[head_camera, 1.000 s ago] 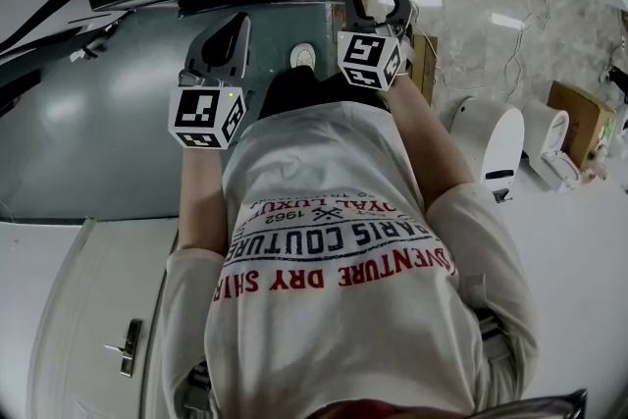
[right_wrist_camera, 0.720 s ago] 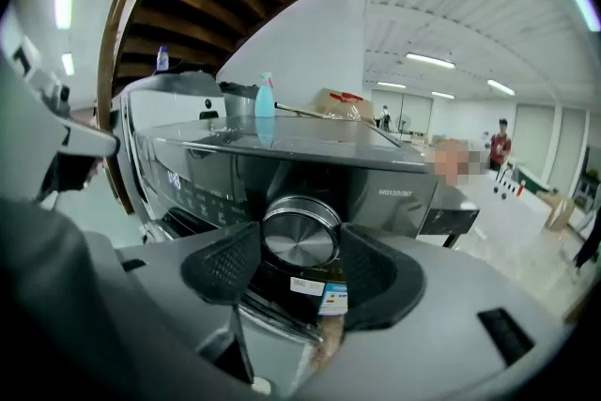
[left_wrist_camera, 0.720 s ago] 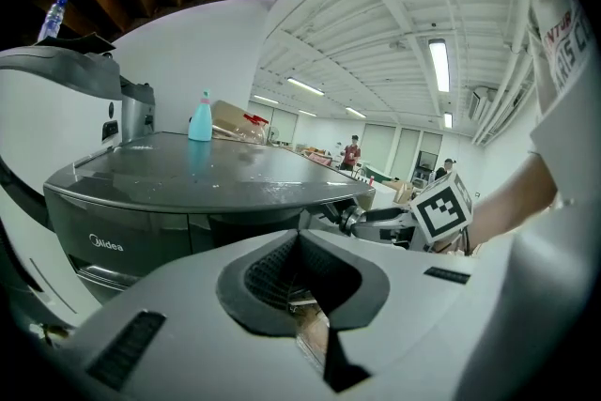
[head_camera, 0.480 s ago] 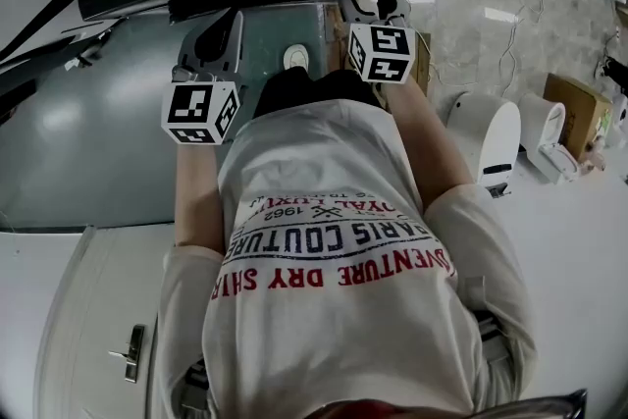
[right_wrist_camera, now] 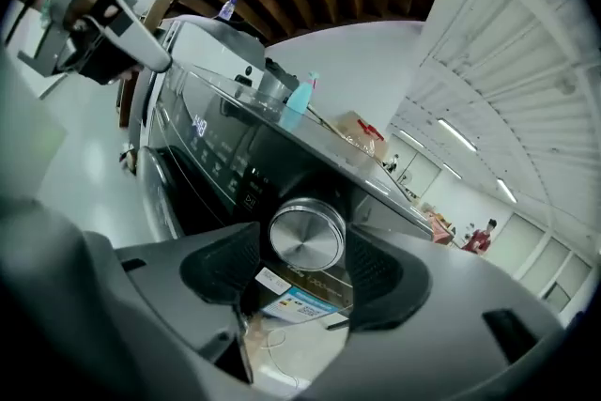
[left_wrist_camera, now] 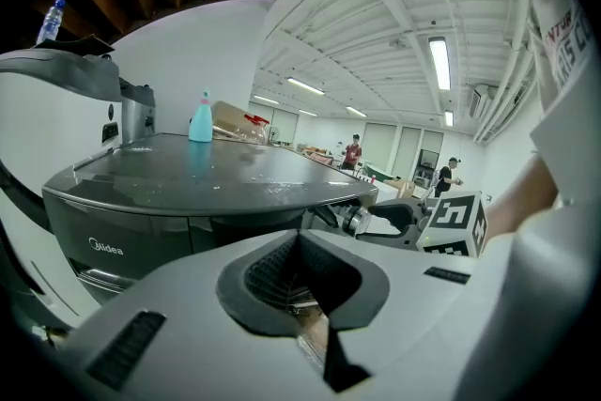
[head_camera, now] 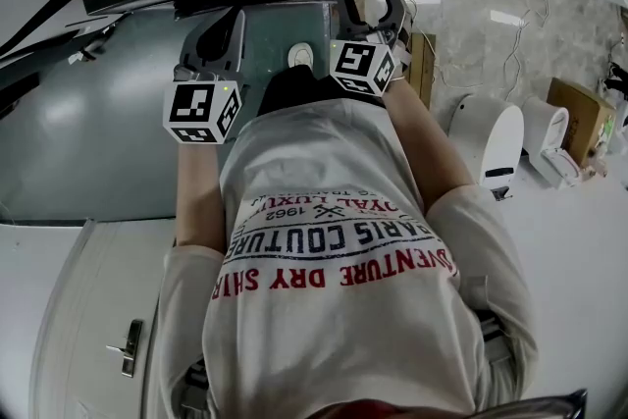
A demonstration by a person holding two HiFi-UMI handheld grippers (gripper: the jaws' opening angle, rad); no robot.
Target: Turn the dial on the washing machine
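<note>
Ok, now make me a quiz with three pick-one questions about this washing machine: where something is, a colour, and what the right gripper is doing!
1. Where is the blue bottle?
A on the floor
B on top of the washing machine
C in a gripper

2. What colour is the dial?
A red
B silver
C yellow

3. The right gripper's fingers are:
A on either side of the dial
B wrapped round the bottle
C pointing at the ceiling

Answers:
1. B, the bottle stands on the machine's flat top.
2. B, the dial is shiny metal.
3. A, the dial sits right between the fingers.
</note>
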